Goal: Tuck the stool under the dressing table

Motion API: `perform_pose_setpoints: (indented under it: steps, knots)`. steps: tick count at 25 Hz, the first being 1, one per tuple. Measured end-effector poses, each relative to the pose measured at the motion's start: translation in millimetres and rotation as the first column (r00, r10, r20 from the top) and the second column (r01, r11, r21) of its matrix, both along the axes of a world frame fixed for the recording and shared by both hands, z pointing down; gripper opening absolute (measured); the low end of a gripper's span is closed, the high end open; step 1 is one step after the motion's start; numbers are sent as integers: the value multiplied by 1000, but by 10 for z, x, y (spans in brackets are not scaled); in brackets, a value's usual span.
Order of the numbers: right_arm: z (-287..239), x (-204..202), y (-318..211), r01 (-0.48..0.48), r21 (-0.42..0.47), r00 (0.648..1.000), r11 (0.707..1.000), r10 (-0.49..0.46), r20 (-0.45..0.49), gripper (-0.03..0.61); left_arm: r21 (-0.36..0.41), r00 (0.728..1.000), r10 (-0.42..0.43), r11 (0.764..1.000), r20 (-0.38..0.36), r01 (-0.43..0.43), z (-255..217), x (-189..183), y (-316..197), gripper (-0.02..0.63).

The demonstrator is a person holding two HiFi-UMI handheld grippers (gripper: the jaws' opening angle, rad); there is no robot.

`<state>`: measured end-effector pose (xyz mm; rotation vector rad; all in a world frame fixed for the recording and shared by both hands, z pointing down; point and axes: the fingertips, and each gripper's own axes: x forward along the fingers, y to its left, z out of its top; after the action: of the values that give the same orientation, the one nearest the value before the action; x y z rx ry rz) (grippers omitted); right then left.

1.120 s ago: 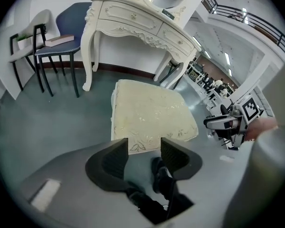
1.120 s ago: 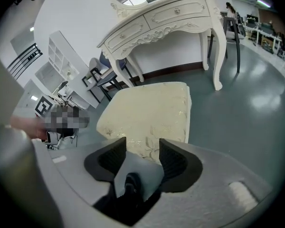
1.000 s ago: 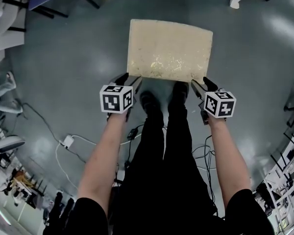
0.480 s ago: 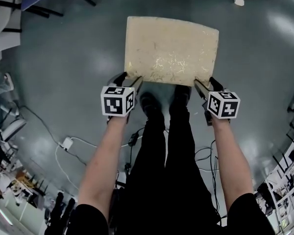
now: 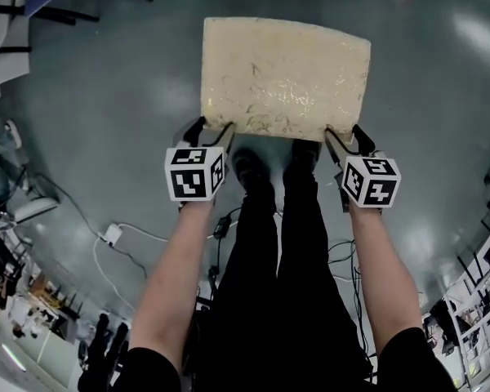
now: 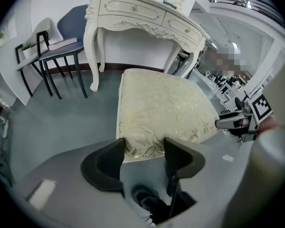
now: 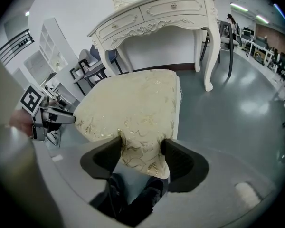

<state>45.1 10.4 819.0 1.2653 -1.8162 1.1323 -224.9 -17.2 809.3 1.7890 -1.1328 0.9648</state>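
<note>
A stool (image 5: pixel 284 76) with a cream, gold-patterned cushion stands on the grey floor in front of me. My left gripper (image 5: pixel 213 129) straddles its near left corner (image 6: pixel 141 144), jaws wide, the cushion edge just between the tips. My right gripper (image 5: pixel 345 135) straddles the near right corner (image 7: pixel 141 151); its jaws are closing with the cushion between them. I see no firm squeeze on either side. The white carved dressing table (image 6: pixel 142 13) stands beyond the stool, its knee space facing it (image 7: pixel 156 15).
My legs and shoes (image 5: pixel 269 219) stand right behind the stool. Cables and a plug block (image 5: pixel 114 237) lie on the floor at the left. A blue chair with black legs (image 6: pixel 61 42) stands left of the dressing table, and more chairs (image 7: pixel 92 68) stand behind it.
Both grippers have sunk slightly onto the stool's near corners. The stool now fills a bit more of the head view and reaches higher in it.
</note>
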Motion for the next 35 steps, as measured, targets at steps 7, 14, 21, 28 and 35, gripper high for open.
perform_pose_setpoints:
  steps: [7,14,21,28,35]
  knots:
    - [-2,17,-3,16,37,1000,999,-16,6,296,-35,1000,10,999,3,-10,14,32,-11,282]
    - [-5,169,-375,41,78,999,996,-42,5,296,26,999,-36,999,-15,37,4,180,-284,269]
    - [15,410,-948,96,93,995,991,-99,25,296,26,998,-62,998,0,62,29,415,-758,267]
    - [42,559,-1425,119,69,993,990,-121,18,298,35,997,-79,996,-2,79,52,561,-1196,272]
    - [39,725,-1896,127,50,992,991,-127,6,298,29,997,-70,997,-24,70,50,718,-1636,276]
